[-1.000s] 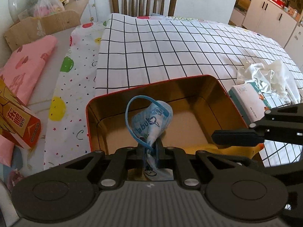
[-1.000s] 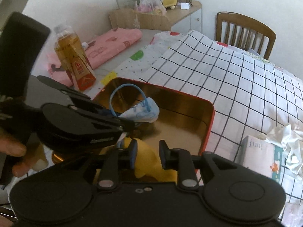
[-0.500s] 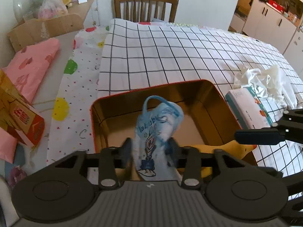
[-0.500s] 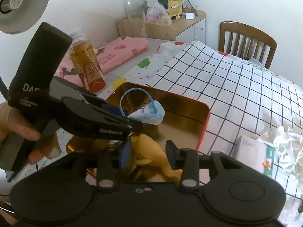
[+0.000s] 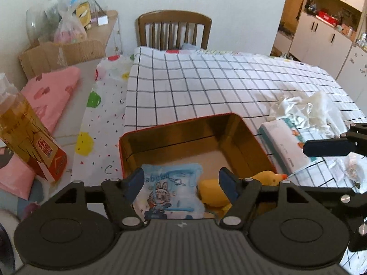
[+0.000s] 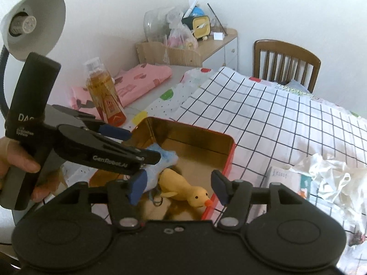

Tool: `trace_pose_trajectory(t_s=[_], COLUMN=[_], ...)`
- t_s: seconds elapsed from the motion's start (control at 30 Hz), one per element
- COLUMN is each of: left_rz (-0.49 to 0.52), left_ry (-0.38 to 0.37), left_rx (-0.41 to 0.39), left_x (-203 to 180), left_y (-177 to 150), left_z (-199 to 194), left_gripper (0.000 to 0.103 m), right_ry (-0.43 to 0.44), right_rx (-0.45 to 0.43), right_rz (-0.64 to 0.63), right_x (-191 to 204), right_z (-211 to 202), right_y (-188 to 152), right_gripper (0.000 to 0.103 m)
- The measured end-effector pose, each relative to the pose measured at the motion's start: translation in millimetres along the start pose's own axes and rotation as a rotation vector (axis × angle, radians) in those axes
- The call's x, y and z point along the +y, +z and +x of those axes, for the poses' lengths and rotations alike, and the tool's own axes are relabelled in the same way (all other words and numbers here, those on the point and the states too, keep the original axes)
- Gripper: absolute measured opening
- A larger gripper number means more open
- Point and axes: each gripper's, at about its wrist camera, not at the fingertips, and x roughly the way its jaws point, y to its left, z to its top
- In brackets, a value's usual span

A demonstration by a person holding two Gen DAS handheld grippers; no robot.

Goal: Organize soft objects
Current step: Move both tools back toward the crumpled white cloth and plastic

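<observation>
A red tin box with a gold inside (image 5: 183, 123) (image 6: 227, 158) stands on the checked tablecloth. A light blue child's face mask with a cartoon rabbit (image 5: 170, 194) (image 6: 164, 158) lies in its near left part. A yellow plush duck (image 5: 215, 192) (image 6: 183, 189) lies beside it in the box. My left gripper (image 5: 181, 183) is open above the mask, not touching it; it also shows in the right wrist view (image 6: 135, 146). My right gripper (image 6: 177, 186) is open above the duck, not holding it.
A tissue pack (image 5: 289, 144) (image 6: 286, 183) and crumpled white plastic (image 5: 305, 107) (image 6: 330, 174) lie right of the box. A tea bottle (image 5: 25, 137) (image 6: 104, 96) and pink cloth (image 5: 50, 94) are at the left. A chair (image 5: 174, 29) stands at the far end. A lamp (image 6: 29, 23) rises at the left.
Both grippers have opened and pulled up and back. The mask dropped from the left gripper and the duck from the right gripper; both now lie in the box.
</observation>
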Motion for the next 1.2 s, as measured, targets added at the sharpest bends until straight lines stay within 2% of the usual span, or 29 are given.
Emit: trace_pose_trajectory(t_s=[0.3,0.4,0.47,0.6,0.67,1.0,1.1,1.2], left_rz=[0.042,0.054,0.058,0.073,0.071,0.07,0.087,0.085], left_ry=[-0.054,-0.073,-0.084,-0.082,-0.092,-0.131,-0.135,-0.163], left_rx=[-0.067,-0.086,-0.098,-0.115,-0.118,-0.152,-0.165,-0.176], left_x=[-30.0,-43.4,-52.4,-76.1,-88.0,-152.0,-173.7,-191.1], left_y=[5.3,8.6,10.6,16.6,18.9,28.3,30.9,33.4], left_z=[-29.1,-36.3,-40.7,-45.4,-46.7,-44.1,-41.4,-37.2], left_gripper=[0.072,0.079,0.08,0.08,0.084,0.085,0.094,0.095], right_ry=[-0.042,-0.051,-0.061,-0.068,-0.072,-0.098,-0.108,-0.12], right_rx=[-0.062,-0.086,-0.103,-0.131,-0.142,-0.178,-0.175,-0.17], right_rz=[0.056,0.078,0.096,0.127,0.14,0.171,0.188,0.204], right_x=[-11.2,-20.4,-28.0,-47.2,-56.8,-115.1,-134.1,-156.1], right_z=[-36.7,-49.1,-57.0,-73.1,-80.6,-126.0,-134.7,-143.7], right_y=[-7.5,-10.8,-13.9,-21.7,-25.4,-51.0,-59.6,-68.9], right_gripper=[0.077,0.081,0.083,0.087,0.088,0.094,0.095,0.095])
